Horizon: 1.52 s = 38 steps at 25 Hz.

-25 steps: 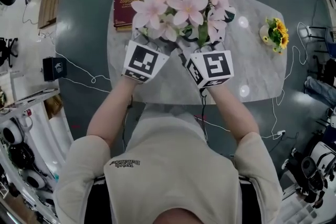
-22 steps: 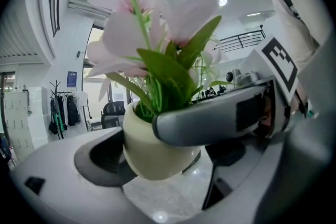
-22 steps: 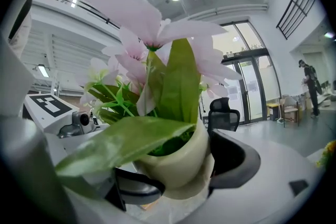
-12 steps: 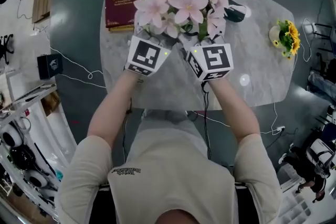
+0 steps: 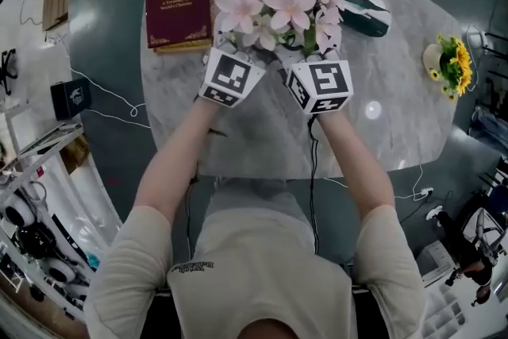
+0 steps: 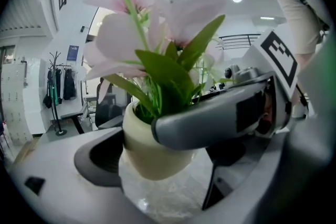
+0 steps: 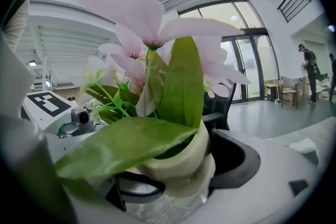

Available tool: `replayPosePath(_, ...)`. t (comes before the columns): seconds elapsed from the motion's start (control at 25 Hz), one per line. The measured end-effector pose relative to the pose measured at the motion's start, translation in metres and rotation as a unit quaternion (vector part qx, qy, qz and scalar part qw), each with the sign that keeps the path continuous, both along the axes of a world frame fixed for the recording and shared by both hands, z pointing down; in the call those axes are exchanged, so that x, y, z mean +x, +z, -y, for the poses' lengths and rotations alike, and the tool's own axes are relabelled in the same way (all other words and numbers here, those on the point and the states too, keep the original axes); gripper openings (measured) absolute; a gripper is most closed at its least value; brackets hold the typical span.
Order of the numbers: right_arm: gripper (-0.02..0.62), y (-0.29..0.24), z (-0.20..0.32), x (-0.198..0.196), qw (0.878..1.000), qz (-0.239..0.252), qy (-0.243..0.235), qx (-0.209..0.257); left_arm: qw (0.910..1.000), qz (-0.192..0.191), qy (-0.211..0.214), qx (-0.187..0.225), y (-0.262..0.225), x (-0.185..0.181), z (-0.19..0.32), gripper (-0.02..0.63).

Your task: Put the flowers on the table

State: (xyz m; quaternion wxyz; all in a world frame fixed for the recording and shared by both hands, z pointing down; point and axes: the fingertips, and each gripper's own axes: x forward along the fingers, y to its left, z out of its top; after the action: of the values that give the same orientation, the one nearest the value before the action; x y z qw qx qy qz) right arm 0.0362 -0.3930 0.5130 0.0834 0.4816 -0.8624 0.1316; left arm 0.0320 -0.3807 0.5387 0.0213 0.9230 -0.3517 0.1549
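Marble table point(image 5: 397, 139), oval, over a dark grey floor; head view.

- Flowers point(image 5: 282, 0): a pink bunch in a cream pot point(image 6: 149, 155), held over the table's 12 o'clock half.
- Left gripper point(image 5: 242, 59) is clamped on the pot from 9 o'clock, right gripper point(image 5: 305, 63) from 3 o'clock. Each gripper view shows its jaws pressed against the pot wall.
- Change over the last second: the bunch appears slightly smaller in the head view and is framed further in from the near edge. It is judged to have been carried inward and lowered.
- Marble is seen directly under the pot base, but contact cannot be confirmed.
- The task is judged near placement; release is not yet done.
- Red book point(image 5: 178, 2) lies at 10 o'clock of the flowers. A small yellow flower pot point(image 5: 451, 67) stands well apart at 3 o'clock.
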Motion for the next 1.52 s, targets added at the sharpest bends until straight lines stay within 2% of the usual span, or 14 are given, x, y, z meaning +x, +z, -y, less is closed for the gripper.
replayPosePath(0.6, 0.506, 0.081, 0.020, 0.009, 0.998, 0.000, 0.003, -0.055, 0.9980, 0.033, 0.003, -0.053, 0.086, 0.007, 0.015, 0.460)
replayPosePath(0.84, 0.506, 0.102, 0.020, 0.013, 0.997, -0.004, 0.000, -0.074, 0.9966, 0.047, 0.004, -0.068, 0.105, 0.011, 0.014, 0.460)
replayPosePath(1.16, 0.506, 0.108, 0.024, 0.014, 0.997, 0.006, 0.004, -0.074, 0.9973, 0.023, 0.005, -0.070, 0.107, 0.013, 0.021, 0.460)
replayPosePath(1.52, 0.506, 0.110, 0.027, 0.014, 0.997, 0.017, 0.008, -0.073, 0.9963, 0.020, 0.002, -0.083, 0.110, 0.012, 0.022, 0.460)
